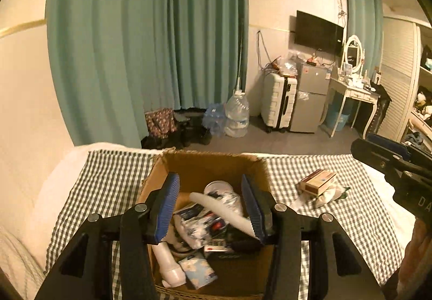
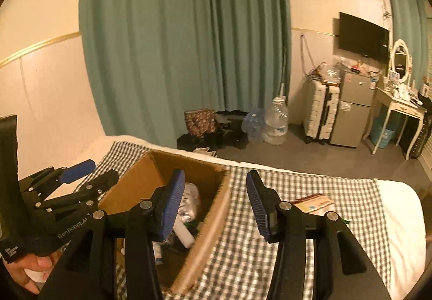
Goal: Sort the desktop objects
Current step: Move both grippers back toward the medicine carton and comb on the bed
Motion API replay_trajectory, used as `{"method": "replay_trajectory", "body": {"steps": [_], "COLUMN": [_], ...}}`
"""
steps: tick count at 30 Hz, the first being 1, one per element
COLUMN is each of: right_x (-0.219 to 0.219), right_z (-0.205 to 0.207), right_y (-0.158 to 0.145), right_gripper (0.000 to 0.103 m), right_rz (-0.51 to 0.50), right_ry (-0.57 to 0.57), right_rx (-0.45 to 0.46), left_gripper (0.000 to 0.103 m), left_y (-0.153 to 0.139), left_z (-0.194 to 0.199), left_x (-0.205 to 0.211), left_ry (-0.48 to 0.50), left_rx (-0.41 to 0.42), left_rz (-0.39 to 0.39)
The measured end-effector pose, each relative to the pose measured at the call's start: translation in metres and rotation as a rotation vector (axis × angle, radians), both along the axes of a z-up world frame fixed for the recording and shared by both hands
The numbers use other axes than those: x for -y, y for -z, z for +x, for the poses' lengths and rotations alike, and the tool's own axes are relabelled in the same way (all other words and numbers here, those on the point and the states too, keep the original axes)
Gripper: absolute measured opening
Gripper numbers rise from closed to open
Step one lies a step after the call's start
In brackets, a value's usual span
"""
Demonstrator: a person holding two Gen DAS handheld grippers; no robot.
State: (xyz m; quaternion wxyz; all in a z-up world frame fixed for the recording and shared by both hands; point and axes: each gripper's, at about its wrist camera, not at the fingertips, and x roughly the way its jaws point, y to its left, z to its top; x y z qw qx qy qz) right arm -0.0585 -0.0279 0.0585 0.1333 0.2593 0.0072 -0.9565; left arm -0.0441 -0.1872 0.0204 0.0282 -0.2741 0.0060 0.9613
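Risk first: both tongs stand open and empty above the cardboard box, and the leftover items lie well apart from it at three o'clock on the checked cloth, so the reach to them passes the box's tall wall. A low sweep by the right tongs could, I judge, clip the corrugated rim and shove or tip the light box. The left tongs hang over the heap inside, nothing between the ribbed blue pads; if they drop, they could snag the long white tube lying across the top.

The small flat carton looks stiff and easy to pinch. It rests partly on a crumpled white wrapper, soft and slippery, which may drag along or slide out. The cloth covers what looks like a bed, a yielding surface, so a hard downward press could sink and miss. The box contents are mixed: crinkly packets, a smooth white bottle, a patterned tissue pack.
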Motion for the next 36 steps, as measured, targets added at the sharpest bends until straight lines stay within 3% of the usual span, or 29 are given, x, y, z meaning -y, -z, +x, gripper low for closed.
{"method": "replay_trajectory", "body": {"steps": [9, 12, 14, 16, 21, 27, 31, 36], "right_x": [-0.052, -0.067, -0.080, -0.093, -0.131, -0.171, -0.180, -0.194], "right_z": [0.033, 0.045, 0.055, 0.063, 0.080, 0.100, 0.105, 0.121], "right_y": [-0.029, -0.037, -0.044, -0.049, -0.059, -0.070, -0.078, -0.088], "right_gripper": [0.055, 0.063, 0.075, 0.081, 0.090, 0.103, 0.103, 0.103], "right_rz": [-0.031, -0.036, -0.040, -0.044, -0.063, -0.085, -0.021, 0.038], "right_ry": [0.070, 0.092, 0.113, 0.136, 0.190, 0.248, 0.210, 0.221], "right_rx": [-0.043, -0.062, -0.077, -0.097, -0.105, -0.112, -0.084, -0.134], "left_gripper": [0.071, 0.081, 0.087, 0.091, 0.100, 0.103, 0.103, 0.103], "left_y": [-0.032, -0.041, -0.049, -0.055, -0.071, -0.081, -0.082, -0.086], "left_z": [0.020, 0.030, 0.039, 0.045, 0.062, 0.074, 0.077, 0.081], "left_x": [-0.024, -0.039, -0.052, -0.065, -0.097, -0.123, -0.140, -0.154], "left_ry": [-0.004, 0.008, 0.016, 0.027, 0.055, 0.062, 0.066, 0.075], "left_rx": [-0.065, -0.088, -0.119, -0.140, -0.193, -0.218, -0.206, -0.198], "left_rz": [0.013, 0.012, 0.004, 0.000, -0.021, -0.014, -0.010, 0.001]}}
